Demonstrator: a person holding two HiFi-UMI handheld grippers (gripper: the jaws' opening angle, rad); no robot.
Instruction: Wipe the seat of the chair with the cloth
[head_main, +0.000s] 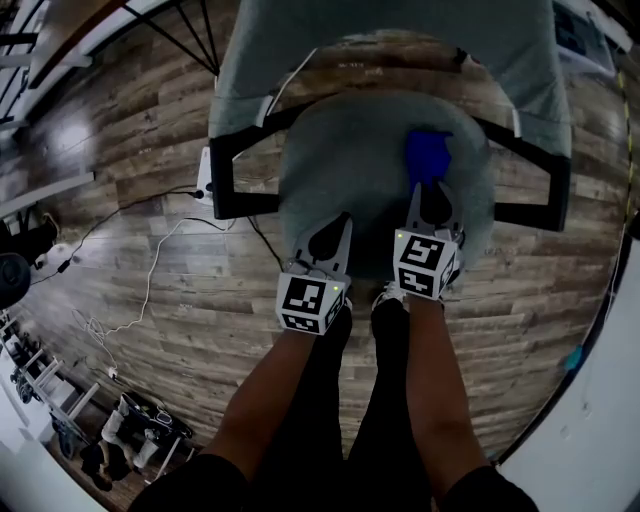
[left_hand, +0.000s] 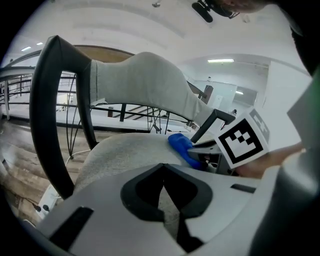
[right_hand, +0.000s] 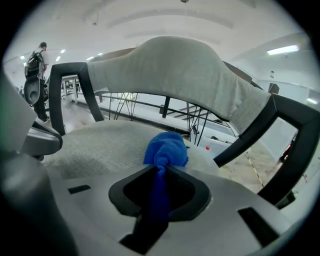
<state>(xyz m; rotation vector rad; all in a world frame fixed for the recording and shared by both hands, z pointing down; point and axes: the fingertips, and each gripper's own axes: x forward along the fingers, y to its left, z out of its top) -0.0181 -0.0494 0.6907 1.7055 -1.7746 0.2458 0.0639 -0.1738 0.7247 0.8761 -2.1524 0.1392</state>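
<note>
A grey fabric chair with black armrests stands below me; its round seat (head_main: 360, 160) fills the middle of the head view. A bunched blue cloth (head_main: 427, 155) rests on the right part of the seat, and my right gripper (head_main: 417, 192) is shut on it; the cloth (right_hand: 165, 150) sticks out past the jaws in the right gripper view. My left gripper (head_main: 346, 222) is over the seat's front left, shut with nothing in it. In the left gripper view, the cloth (left_hand: 182, 147) and the right gripper's marker cube (left_hand: 242, 140) lie to the right.
The chair's grey backrest (head_main: 380, 50) is at the far side and black armrests (head_main: 225, 180) flank the seat. White cables (head_main: 150, 280) and a power strip lie on the wooden floor at left. A railing (right_hand: 150, 107) runs behind the chair.
</note>
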